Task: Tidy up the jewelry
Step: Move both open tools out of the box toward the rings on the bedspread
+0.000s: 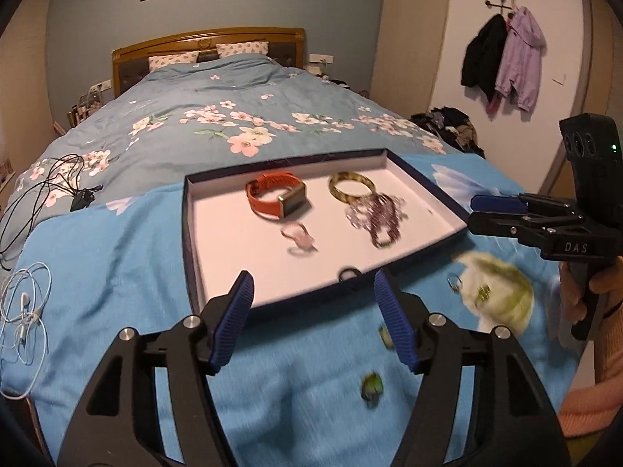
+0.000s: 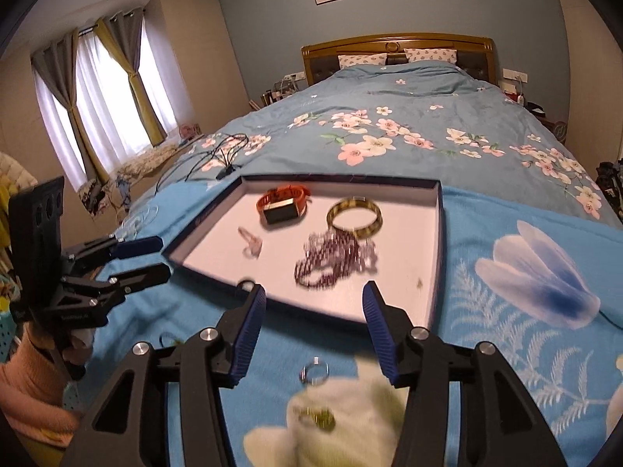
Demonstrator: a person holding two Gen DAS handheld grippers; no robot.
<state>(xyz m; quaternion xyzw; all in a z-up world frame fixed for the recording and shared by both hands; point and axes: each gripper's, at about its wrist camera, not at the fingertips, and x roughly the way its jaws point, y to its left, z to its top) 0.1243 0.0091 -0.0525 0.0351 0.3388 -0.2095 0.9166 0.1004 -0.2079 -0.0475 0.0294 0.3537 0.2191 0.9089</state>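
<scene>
A shallow dark-rimmed tray (image 1: 189,233) (image 2: 438,257) lies on the blue blanket. It holds an orange watch (image 1: 277,199) (image 2: 281,204), a yellow bangle (image 1: 351,186) (image 2: 354,214), a purple bead bracelet (image 1: 379,216) (image 2: 335,258), a pale pink ring (image 1: 299,238) (image 2: 251,243) and a dark ring (image 1: 349,273) (image 2: 246,285) at the near rim. On the blanket lie a silver ring (image 1: 454,282) (image 2: 314,372), a gold-green piece (image 1: 484,293) (image 2: 317,418) and small green pieces (image 1: 372,388). My left gripper (image 1: 313,321) (image 2: 150,257) is open and empty before the tray. My right gripper (image 2: 313,334) (image 1: 473,210) is open and empty above the silver ring.
Black cables (image 1: 46,190) (image 2: 224,155) and a white earphone cord (image 1: 25,311) lie on the bed to the left. The bed stretches back to the headboard (image 1: 206,37). Coats (image 1: 502,54) hang on the right wall. Curtains (image 2: 97,89) are at the left.
</scene>
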